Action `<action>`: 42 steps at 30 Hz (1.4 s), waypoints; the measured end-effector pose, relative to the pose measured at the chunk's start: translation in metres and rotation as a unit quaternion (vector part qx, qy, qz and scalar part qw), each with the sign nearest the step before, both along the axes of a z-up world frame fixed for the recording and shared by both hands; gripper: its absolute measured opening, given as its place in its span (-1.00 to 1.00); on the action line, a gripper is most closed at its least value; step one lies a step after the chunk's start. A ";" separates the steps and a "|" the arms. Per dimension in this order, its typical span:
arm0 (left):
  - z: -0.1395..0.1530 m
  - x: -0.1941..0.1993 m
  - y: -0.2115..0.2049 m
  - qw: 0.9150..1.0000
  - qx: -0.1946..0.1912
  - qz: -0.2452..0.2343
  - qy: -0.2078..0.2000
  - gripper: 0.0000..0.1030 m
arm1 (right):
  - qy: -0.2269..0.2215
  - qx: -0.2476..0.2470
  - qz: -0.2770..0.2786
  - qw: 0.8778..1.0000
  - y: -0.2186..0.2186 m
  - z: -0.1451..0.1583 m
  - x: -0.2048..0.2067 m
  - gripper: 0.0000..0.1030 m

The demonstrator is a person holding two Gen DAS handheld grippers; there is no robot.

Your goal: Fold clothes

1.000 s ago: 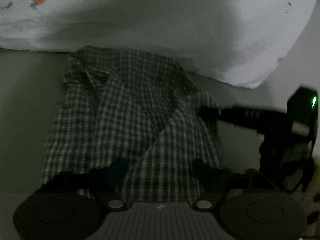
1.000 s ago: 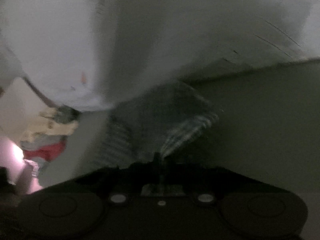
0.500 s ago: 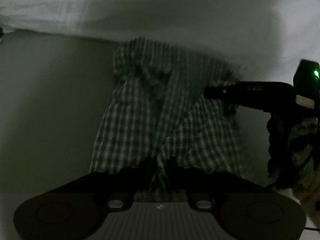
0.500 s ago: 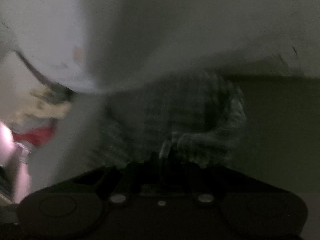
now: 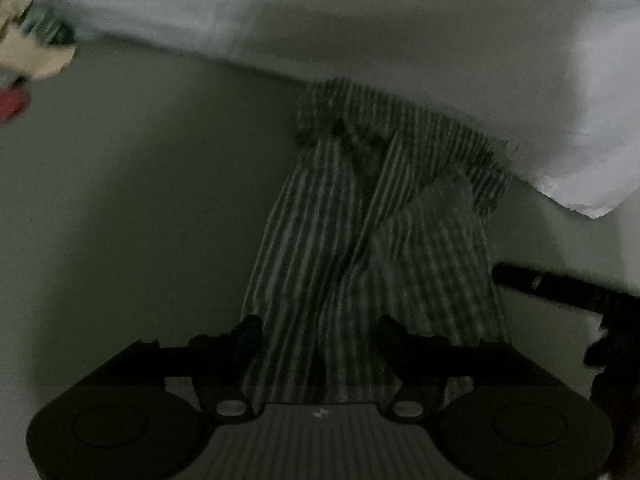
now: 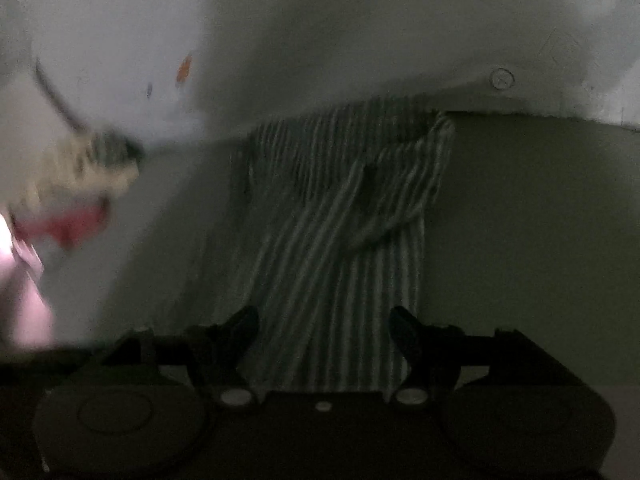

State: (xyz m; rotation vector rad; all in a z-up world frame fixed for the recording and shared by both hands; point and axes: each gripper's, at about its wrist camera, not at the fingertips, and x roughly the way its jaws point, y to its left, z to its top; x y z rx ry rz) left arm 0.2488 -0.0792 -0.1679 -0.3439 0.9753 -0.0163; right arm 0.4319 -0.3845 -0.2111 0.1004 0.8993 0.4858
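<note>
checked shirt (image 5: 372, 240) soft woven cloth, seemingly matt

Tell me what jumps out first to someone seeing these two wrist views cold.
The checked shirt, dark with pale lines, lies bunched on the grey-green surface and runs up the middle of both views. Each gripper, left and right, has its fingers spread with shirt cloth between them. Behind the shirt hangs a white sheet with a small orange carrot print, and a blurred pile of cream and red clothes sits off to the left.
</note>
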 end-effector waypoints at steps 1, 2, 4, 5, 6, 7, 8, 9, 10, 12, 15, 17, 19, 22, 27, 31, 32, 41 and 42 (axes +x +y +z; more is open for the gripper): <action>-0.003 -0.006 0.001 1.000 0.002 0.002 0.007 0.33 | -0.009 -0.025 0.007 1.000 0.009 -0.002 -0.012 0.62; -0.006 -0.010 0.003 1.000 0.006 0.003 0.013 0.34 | -0.015 -0.043 0.012 0.999 0.014 -0.004 -0.021 0.63; -0.012 -0.020 0.007 1.000 0.017 0.009 0.022 0.35 | -0.023 -0.068 0.016 0.997 0.022 -0.009 -0.040 0.65; -0.015 -0.026 0.011 0.999 0.023 0.012 0.027 0.35 | -0.020 -0.068 0.015 0.997 0.023 -0.011 -0.050 0.66; -0.015 -0.035 0.016 0.999 0.028 0.013 0.031 0.35 | -0.014 -0.063 0.007 0.998 0.018 -0.012 -0.059 0.68; -0.016 -0.043 0.020 0.999 0.033 0.012 0.035 0.35 | -0.007 -0.059 -0.002 0.998 0.013 -0.014 -0.067 0.69; -0.016 -0.053 0.024 0.999 0.036 0.008 0.035 0.35 | 0.000 -0.054 -0.011 0.998 0.008 -0.016 -0.076 0.69; -0.016 -0.062 0.028 0.999 0.036 0.003 0.034 0.35 | 0.006 -0.047 -0.019 0.999 0.002 -0.016 -0.084 0.69; -0.016 -0.073 0.032 0.999 0.030 -0.004 0.035 0.35 | 0.013 -0.038 -0.033 0.999 -0.006 -0.016 -0.096 0.69; -0.017 -0.095 0.041 0.999 0.009 -0.020 0.036 0.35 | 0.030 -0.020 -0.066 0.997 -0.023 -0.016 -0.118 0.69; -0.018 -0.122 0.052 0.998 -0.029 -0.043 0.038 0.35 | 0.061 0.010 -0.128 0.990 -0.048 -0.022 -0.153 0.69; -0.022 -0.141 0.060 0.995 -0.071 -0.054 0.036 0.35 | 0.065 0.029 -0.158 0.985 -0.061 -0.025 -0.181 0.69; -0.027 -0.159 0.068 0.990 -0.125 -0.061 0.036 0.35 | 0.073 0.056 -0.182 0.979 -0.072 -0.027 -0.207 0.69; -0.037 -0.184 0.080 0.977 -0.203 -0.055 0.042 0.35 | 0.088 0.110 -0.214 0.967 -0.085 -0.029 -0.239 0.69; -0.043 -0.206 0.092 0.968 -0.236 -0.069 0.039 0.35 | 0.097 0.166 -0.242 0.951 -0.094 -0.035 -0.284 0.66; -0.045 -0.217 0.099 0.967 -0.238 -0.082 0.038 0.35 | 0.104 0.153 -0.248 0.951 -0.085 -0.035 -0.307 0.63; -0.046 -0.219 0.100 0.967 -0.236 -0.087 0.038 0.35 | 0.107 0.148 -0.249 0.951 -0.082 -0.035 -0.312 0.63; -0.047 -0.230 0.093 0.966 -0.198 -0.154 0.056 0.35 | 0.159 0.148 -0.273 0.937 -0.080 -0.056 -0.336 0.55; -0.048 -0.230 0.093 0.966 -0.198 -0.156 0.058 0.35 | 0.161 0.142 -0.273 0.938 -0.080 -0.057 -0.336 0.54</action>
